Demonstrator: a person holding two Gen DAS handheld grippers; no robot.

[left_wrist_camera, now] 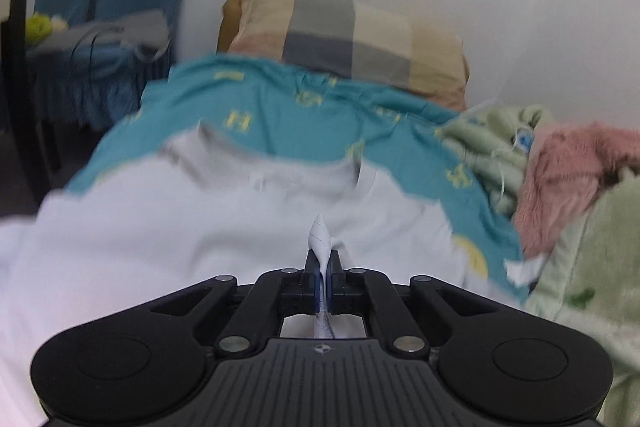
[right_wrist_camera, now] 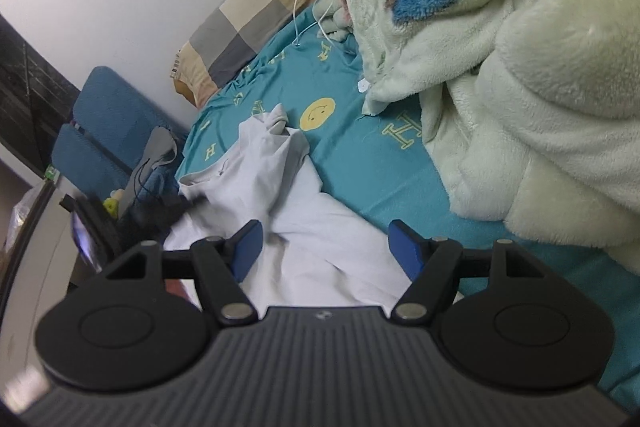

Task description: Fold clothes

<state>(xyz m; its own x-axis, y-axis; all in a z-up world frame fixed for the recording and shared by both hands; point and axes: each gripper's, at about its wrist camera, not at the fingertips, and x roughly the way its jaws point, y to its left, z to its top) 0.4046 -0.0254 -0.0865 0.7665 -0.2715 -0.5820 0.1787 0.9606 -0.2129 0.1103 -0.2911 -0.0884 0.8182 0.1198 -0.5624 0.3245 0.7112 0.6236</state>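
the left gripper (left_wrist_camera: 325,277) pinches a fold of the white shirt (left_wrist_camera: 168,239) to lift it; the right gripper (right_wrist_camera: 326,247) hovers spread above it.

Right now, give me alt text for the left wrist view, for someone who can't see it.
The left tool is shut on a pinched fold of a white garment that lies on a teal bedsheet. A checked pillow leans against the wall behind, and fluffy green and pink blankets are heaped at the right.
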